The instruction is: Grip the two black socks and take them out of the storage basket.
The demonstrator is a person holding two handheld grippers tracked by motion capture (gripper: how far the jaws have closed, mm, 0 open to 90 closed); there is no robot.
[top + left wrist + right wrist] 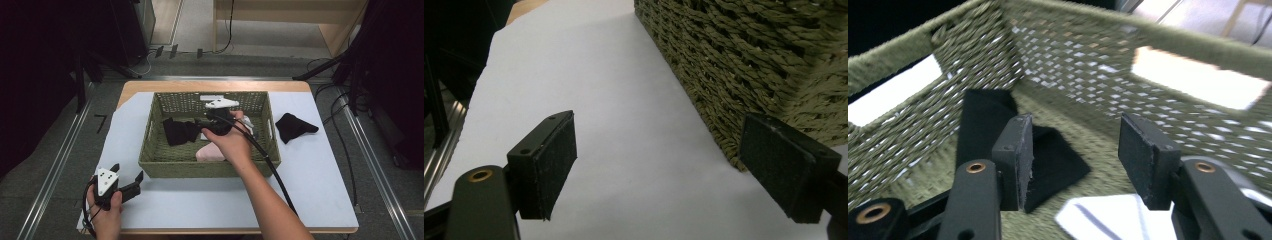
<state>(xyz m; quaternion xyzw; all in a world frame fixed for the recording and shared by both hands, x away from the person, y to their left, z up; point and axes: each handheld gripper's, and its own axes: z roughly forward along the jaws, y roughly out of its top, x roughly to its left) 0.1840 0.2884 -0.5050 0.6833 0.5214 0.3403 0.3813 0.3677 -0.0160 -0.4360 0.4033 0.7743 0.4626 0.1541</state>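
A green woven basket (150, 165) stands mid-table on a white sheet (200, 200). Inside it lie a black cloth (177, 132), a pink cloth (209, 153) and a white striped cloth (1108, 220). My right gripper (206, 121) is down inside the basket, just right of the black cloth (1058, 160). Its jaws stand open with nothing between them (1075, 155), over the basket floor. My left gripper (127, 172) rests at the front left of the sheet, open and empty (659, 165), beside the basket's outer wall (744, 60).
Another black cloth (294, 127) lies on the sheet right of the basket. The right gripper's cable (272, 167) trails over the basket's front rim. Bare sheet stretches in front of the basket and along its left side.
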